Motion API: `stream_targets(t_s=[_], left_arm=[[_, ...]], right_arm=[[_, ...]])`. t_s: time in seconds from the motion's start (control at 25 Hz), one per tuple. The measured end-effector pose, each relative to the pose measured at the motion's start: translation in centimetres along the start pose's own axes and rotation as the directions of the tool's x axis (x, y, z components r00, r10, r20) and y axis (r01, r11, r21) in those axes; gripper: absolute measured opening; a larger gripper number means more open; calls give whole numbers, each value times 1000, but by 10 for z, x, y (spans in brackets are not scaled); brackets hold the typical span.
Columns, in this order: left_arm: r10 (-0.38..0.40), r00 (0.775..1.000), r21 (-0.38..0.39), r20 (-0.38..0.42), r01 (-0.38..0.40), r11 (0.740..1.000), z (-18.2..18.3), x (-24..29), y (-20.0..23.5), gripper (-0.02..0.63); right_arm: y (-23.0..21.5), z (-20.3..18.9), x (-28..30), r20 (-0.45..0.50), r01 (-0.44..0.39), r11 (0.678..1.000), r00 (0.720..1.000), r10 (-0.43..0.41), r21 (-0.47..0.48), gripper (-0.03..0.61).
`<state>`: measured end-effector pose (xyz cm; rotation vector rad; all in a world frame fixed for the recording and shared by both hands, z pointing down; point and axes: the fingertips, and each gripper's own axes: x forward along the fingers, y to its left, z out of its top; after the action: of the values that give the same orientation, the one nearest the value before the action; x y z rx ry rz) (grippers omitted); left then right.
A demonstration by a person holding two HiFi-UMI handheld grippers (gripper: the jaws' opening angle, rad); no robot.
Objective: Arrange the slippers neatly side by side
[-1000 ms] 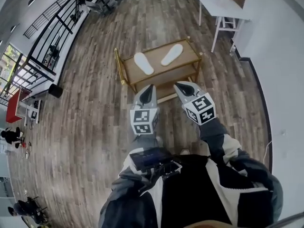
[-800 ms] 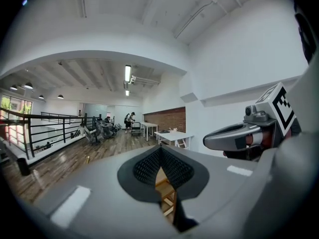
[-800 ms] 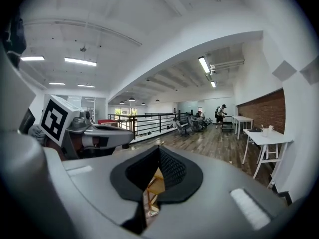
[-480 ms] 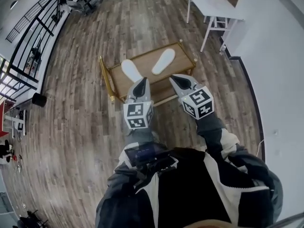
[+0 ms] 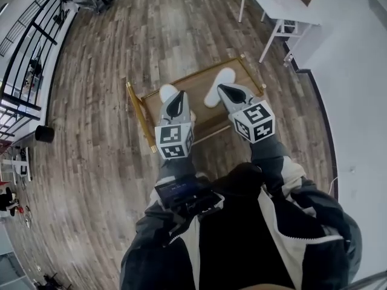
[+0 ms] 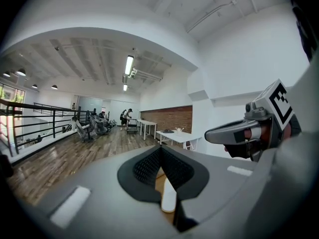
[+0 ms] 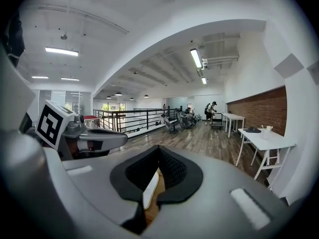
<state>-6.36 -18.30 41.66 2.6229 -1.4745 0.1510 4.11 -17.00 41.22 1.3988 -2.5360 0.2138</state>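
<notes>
Two flat white slippers with rounded ends lie apart on the smooth tan wooden top of one two-tier trolley (image 5: 195, 89) framed in slim brass-coloured metal. The left slipper (image 5: 165, 93) is towards the left end, and the right slipper (image 5: 222, 76) lies slanted at the far right. Over them hover two grey plastic grippers with black ribbed pads: the left gripper (image 5: 178, 94) and the right gripper (image 5: 221, 87), both clenched with nothing between the jaws. Dark wood planks cover the floor (image 5: 103, 71).
</notes>
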Motion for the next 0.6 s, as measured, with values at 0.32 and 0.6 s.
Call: stream_targets(t_s=[0.32, 0.6], left_arm=[[138, 990, -19, -38, -139, 990, -4, 70, 28, 6], [311, 950, -32, -25, -312, 950, 12, 115, 43, 8]], right_arm=[[-62, 4, 75, -9, -129, 991, 992, 129, -24, 6], [-108, 21, 123, -10, -286, 956, 958, 286, -69, 6]])
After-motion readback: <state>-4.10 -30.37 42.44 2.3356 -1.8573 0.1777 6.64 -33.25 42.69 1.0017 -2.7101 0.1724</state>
